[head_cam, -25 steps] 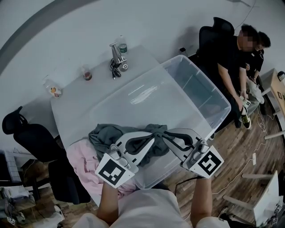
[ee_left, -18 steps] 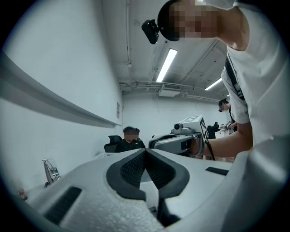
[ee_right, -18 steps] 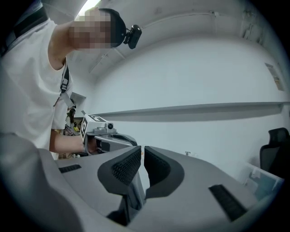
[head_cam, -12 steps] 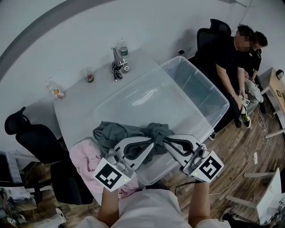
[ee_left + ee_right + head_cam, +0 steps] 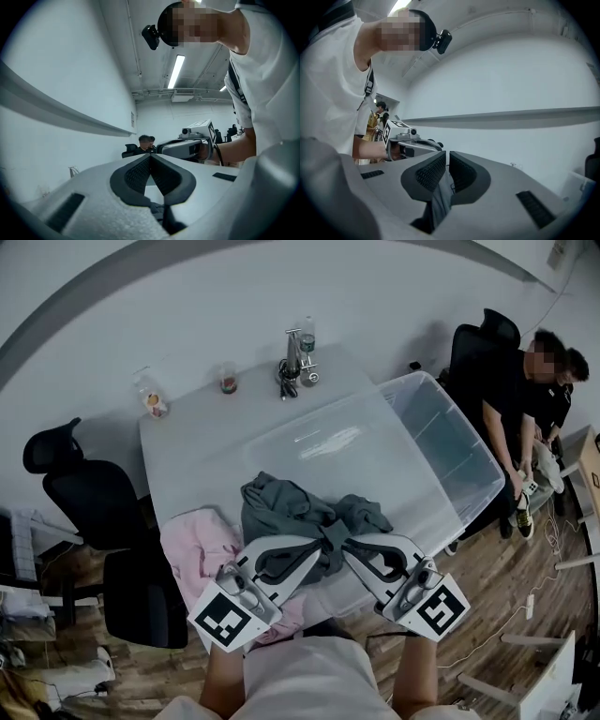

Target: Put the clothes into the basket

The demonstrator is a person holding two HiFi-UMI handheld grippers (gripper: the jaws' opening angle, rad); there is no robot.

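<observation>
Grey garment (image 5: 298, 512), clamped by left gripper (image 5: 320, 542) and right gripper (image 5: 345, 544) alike, is to be carried toward 1 o'clock and released only over the basket (image 5: 448, 439)

Head cam: overhead, steep look-down, mid-range. White table (image 5: 187, 451) and clear plastic bin (image 5: 459, 456) fill centre frame; left hand-held gripper (image 5: 317, 545) and right hand-held gripper (image 5: 349, 545) sit at the bottom edge.
Left gripper view: cam low behind its own jaws, very close, facing level, pale wall (image 5: 56, 84) at frame left.
Right gripper view: mirrored, wall at frame right.
Shared: each gripper view catches the other gripper mid-frame and the black head-mounted camera (image 5: 151, 36) up top. All three see the grey-green crumpled garment (image 5: 300, 512) at the jaws.
</observation>
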